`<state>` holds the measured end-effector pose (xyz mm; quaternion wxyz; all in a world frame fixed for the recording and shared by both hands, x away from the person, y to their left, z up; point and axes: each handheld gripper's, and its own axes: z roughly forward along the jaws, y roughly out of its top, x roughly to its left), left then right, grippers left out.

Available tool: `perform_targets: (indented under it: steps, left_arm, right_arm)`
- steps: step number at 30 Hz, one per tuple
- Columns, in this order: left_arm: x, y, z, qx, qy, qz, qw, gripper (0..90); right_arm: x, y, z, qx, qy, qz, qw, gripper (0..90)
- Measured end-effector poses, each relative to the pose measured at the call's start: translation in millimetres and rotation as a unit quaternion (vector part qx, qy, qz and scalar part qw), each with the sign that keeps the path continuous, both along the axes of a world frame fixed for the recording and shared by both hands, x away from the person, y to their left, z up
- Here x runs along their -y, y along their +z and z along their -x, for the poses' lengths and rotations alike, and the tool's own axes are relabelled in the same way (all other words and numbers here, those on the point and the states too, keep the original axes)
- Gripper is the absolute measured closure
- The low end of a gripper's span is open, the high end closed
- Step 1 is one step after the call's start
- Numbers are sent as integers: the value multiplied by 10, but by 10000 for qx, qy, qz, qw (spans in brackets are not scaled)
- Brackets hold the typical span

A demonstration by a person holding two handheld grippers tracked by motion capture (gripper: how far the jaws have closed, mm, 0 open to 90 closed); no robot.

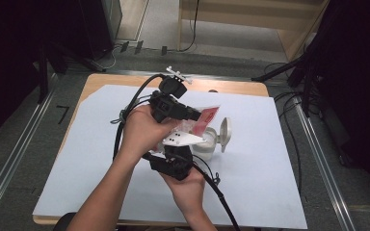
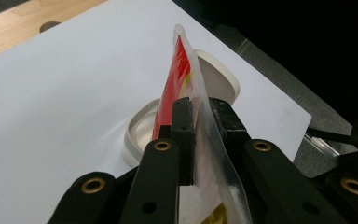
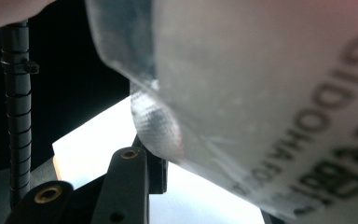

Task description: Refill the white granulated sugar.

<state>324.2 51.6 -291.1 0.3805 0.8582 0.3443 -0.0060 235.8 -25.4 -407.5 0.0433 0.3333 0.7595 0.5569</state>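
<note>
Packet (image 2: 186, 70) pinched in left gripper (image 2: 200, 135) over open tub (image 2: 142, 133) on counter (image 1: 101, 144); right gripper (image 3: 168, 163) state can't tell. Next prob: tear/tip in.

Each black hand-held gripper (image 1: 189, 113) has brass-ringed screw holes and a ribbed cable.

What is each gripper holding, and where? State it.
Left gripper clamps the clear plastic packet with red print near one edge. Right gripper touches the same packet; its hold cannot be told.

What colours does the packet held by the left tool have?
The packet is red and yellow with clear plastic; the left gripper view shows it best.
</note>
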Motion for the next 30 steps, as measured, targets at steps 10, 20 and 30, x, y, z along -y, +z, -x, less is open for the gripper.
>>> perform_targets:
  steps: [10, 20, 30]
  left_arm:
    - [-55, -22, 6, -9, 29, 62, 10000, 817]
    - [-44, -20, 18, 5, 24, 51, 10000, 816]
    - [-38, -20, 24, 22, 3, 36, 10000, 816]
  right_arm:
    - [-26, -15, 3, 33, 17, 106, 9999, 644]
    - [-21, -16, 8, 33, 21, 95, 9999, 644]
    - [-20, -19, 10, 44, 22, 92, 9999, 644]
